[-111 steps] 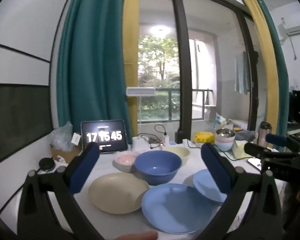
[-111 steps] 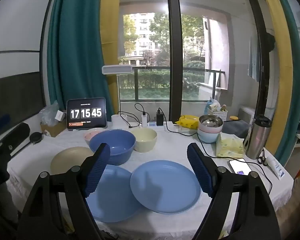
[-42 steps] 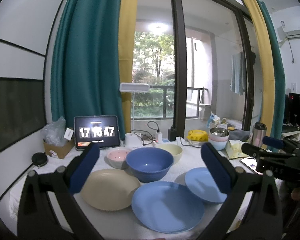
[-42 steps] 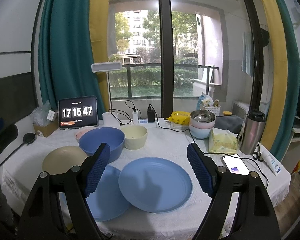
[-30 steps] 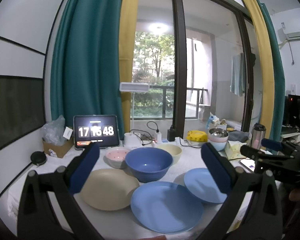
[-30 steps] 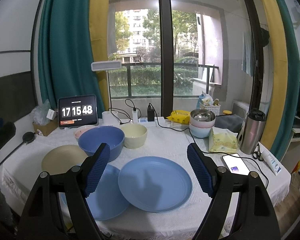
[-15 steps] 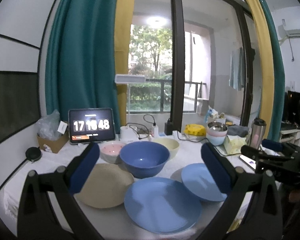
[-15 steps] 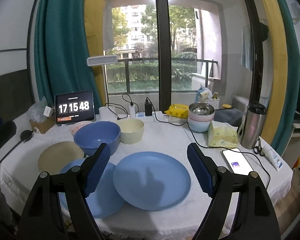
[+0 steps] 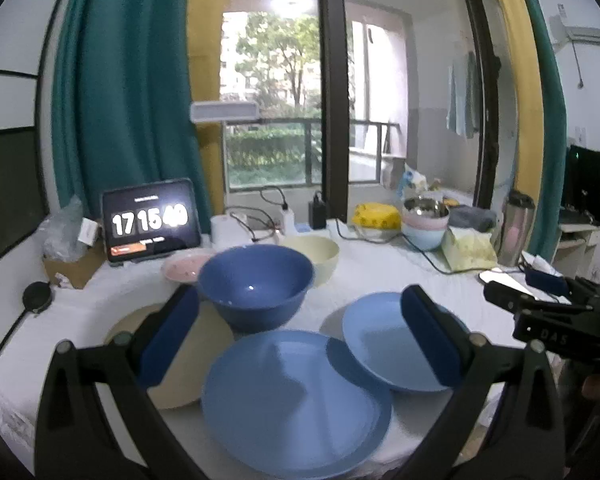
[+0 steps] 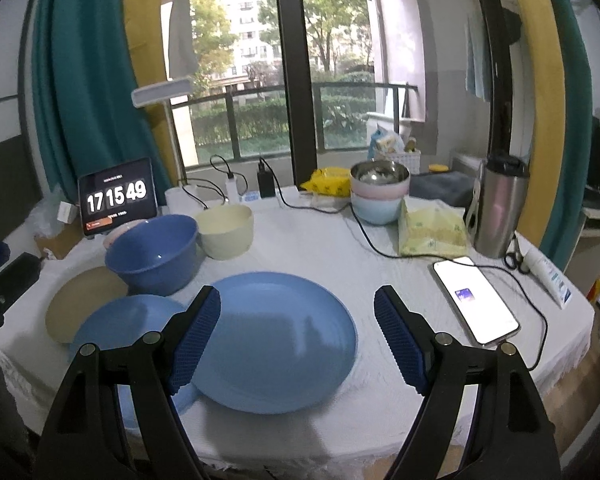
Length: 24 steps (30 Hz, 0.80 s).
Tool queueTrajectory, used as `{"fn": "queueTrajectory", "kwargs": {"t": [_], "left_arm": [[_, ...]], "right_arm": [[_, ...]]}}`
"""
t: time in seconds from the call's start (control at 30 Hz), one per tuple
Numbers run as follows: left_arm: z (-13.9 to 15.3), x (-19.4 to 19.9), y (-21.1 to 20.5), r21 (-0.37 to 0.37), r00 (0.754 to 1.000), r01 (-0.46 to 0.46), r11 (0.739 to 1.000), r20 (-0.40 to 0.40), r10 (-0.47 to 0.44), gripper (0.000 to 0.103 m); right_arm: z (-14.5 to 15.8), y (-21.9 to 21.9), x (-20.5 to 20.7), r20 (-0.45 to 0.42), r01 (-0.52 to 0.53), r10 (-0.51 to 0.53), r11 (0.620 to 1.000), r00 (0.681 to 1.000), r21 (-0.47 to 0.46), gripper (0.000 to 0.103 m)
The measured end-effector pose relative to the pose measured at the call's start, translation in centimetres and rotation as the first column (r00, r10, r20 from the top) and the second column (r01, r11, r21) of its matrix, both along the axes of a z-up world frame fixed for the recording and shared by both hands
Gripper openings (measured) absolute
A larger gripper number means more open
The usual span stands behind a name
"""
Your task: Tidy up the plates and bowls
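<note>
Both held above the near edge of the counter (image 10: 380,248), empty. Right tool (image 10: 296,336) spread wide over the right blue plate (image 10: 276,340), not touching. Left tool (image 9: 300,336) likewise wide, framing the left blue plate (image 9: 296,400), with beige plate (image 9: 184,360) at its left finger. Blue bowl (image 9: 256,284) behind the plates, cream bowl (image 9: 316,256) and pink bowl (image 9: 182,268) further back.

Right claw (image 10: 296,332) open above big blue plate (image 10: 276,340), blue bowl (image 10: 152,254) behind-left, phone (image 10: 474,300) right
</note>
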<state>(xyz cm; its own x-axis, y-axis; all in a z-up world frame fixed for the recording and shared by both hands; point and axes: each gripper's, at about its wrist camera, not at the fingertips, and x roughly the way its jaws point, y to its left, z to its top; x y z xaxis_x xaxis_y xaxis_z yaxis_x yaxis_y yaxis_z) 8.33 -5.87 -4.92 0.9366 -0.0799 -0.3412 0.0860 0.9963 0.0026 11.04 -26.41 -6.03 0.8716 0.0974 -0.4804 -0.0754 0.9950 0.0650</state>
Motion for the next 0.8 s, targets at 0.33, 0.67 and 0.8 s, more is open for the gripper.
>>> {"fn": "queueTrajectory", "kwargs": {"t": [0.33, 0.67, 0.8], "left_arm": [[-2.7, 3.6, -2.4, 0.022, 0.994, 0.013, 1.000, -0.109, -0.010, 0.100], [-5.3, 7.4, -5.0, 0.074, 0.975, 0.043, 0.996, -0.222, -0.026, 0.085], [-6.6, 8.6, -5.6, 0.083, 0.960, 0.050, 0.995, -0.277, -0.025, 0.074]], "right_arm": [[-3.0, -1.9, 2.9, -0.077, -0.004, 0.006, 1.000, 0.997, 0.028, 0.080], [-5.6, -3.4, 5.5, -0.148, -0.013, 0.020, 0.999, 0.989, 0.050, 0.066], [-6.5, -3.8, 6.5, -0.170, -0.015, 0.023, 0.999, 0.985, 0.050, 0.062]]}}
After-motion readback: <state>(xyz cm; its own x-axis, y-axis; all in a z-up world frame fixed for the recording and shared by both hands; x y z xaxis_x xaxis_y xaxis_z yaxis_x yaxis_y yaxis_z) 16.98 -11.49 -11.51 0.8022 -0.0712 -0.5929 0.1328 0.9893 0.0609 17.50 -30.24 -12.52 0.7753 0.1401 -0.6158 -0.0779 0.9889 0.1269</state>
